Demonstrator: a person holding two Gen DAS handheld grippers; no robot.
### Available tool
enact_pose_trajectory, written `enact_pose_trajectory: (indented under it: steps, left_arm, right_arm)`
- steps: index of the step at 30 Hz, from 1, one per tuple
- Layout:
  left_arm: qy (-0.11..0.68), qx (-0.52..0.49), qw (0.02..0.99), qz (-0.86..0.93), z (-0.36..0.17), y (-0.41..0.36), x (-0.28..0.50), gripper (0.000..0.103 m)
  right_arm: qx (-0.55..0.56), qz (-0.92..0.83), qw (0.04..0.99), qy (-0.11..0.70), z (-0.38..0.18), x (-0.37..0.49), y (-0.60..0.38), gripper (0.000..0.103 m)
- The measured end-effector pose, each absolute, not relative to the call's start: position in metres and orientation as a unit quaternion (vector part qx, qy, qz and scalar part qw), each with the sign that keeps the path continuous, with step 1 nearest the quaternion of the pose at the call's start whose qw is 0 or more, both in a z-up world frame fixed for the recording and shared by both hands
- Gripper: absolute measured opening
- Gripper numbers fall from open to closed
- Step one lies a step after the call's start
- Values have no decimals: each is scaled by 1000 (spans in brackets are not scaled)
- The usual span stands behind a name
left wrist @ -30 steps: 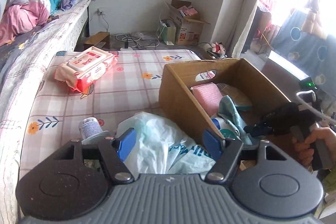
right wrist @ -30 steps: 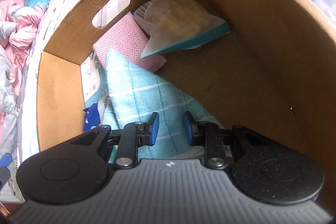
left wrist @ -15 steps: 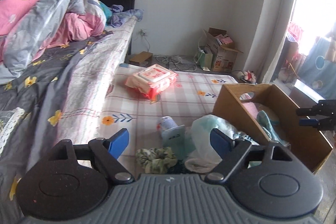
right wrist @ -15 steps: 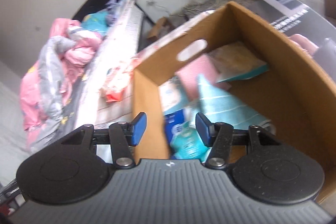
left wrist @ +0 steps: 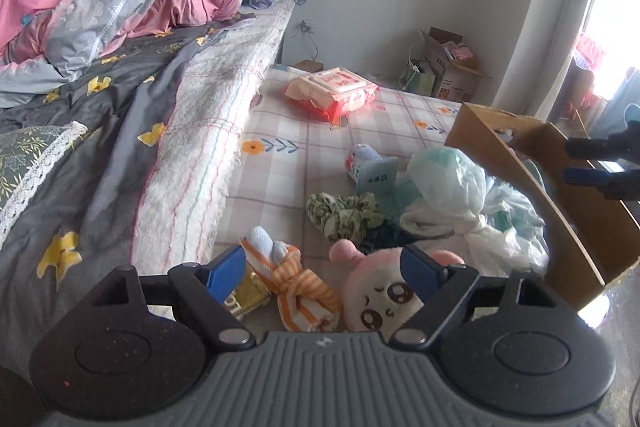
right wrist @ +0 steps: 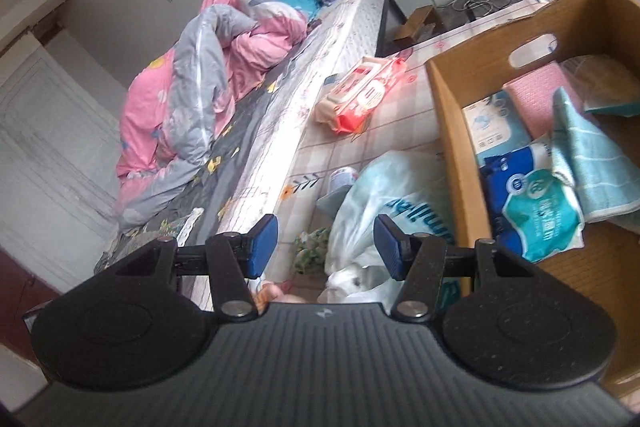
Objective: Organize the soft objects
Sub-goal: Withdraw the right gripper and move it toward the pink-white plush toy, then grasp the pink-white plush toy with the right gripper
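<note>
My left gripper is open above a pink plush and an orange-striped cloth bundle on the checked mat. Neither pad touches them. Beyond lie a green scrunchie and a white-and-teal plastic bag against the cardboard box. My right gripper is open and empty, raised left of the box, over the bag. Inside the box lie a teal towel, a pink cloth and a tissue pack. The right gripper's fingers show at the left view's right edge.
A red wipes pack lies further back on the mat, and a small can stands near the bag. The bed with a pink and grey quilt runs along the left. A gold packet lies under my left finger.
My left gripper pulled back from the box and opened wider; the plush and striped bundle came into view. My right gripper rose out of the box and opened, leaving the teal towel inside.
</note>
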State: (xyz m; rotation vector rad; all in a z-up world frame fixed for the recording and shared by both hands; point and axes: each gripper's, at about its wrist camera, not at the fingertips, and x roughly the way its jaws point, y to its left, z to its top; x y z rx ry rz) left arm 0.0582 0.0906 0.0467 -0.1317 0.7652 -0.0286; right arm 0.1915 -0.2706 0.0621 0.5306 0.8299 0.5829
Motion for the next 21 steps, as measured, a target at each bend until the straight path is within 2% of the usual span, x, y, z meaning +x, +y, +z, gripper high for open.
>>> enact_pose_trajectory:
  steps: [12,21]
  left_arm:
    - [438,-74,889,-113,-25,47,62,85]
    - [453,-55,884,-102,-47,38,82,85]
  right_arm:
    - [100,385,779,485,16,183,-128,53]
    - [21,375,797,474,2,202,-92,56]
